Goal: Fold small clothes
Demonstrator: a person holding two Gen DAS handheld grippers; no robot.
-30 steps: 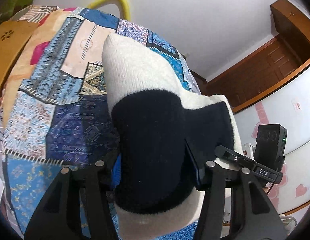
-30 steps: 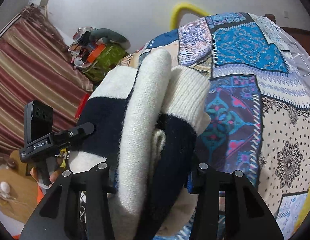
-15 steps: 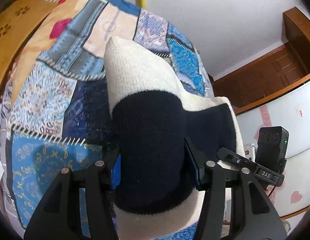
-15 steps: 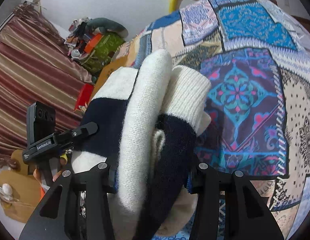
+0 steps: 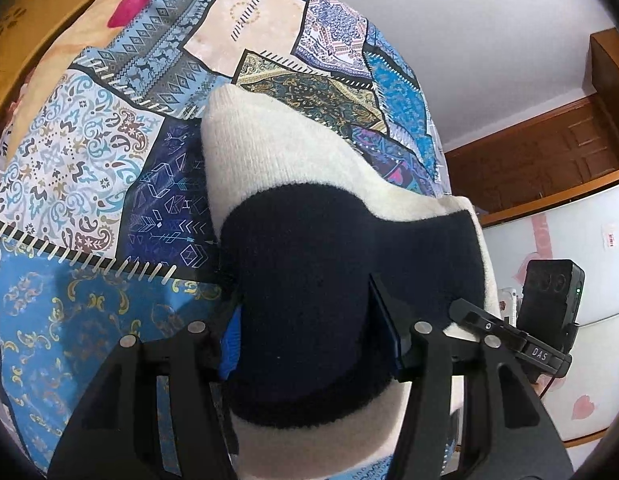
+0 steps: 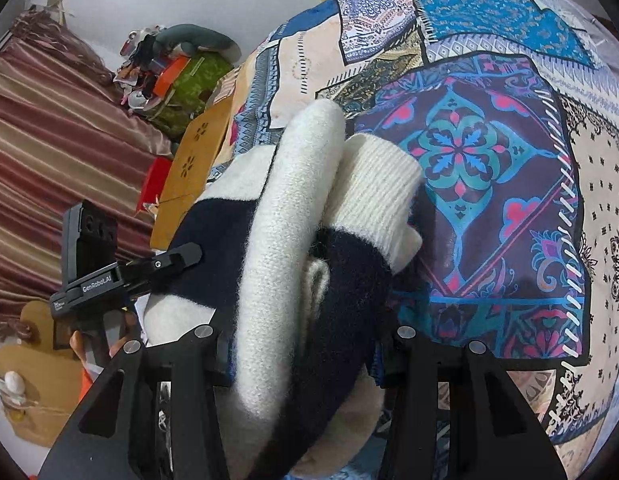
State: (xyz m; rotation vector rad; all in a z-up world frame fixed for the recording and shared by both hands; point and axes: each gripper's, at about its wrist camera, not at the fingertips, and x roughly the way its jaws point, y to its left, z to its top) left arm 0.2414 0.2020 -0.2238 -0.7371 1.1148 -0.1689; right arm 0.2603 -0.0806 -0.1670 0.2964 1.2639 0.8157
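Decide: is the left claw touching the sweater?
Touching. In the left wrist view the left claw has both fingers pressed into the sweater, the navy knit bulging between them.

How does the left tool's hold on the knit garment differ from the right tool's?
The left tool clamps a smooth fold showing one wide navy band; the right tool clamps a bunched stack of cream and navy layers. A ribbed cream cuff shows by the right tool, none by the left. Both are shut on the same knit garment above the patchwork bedspread.
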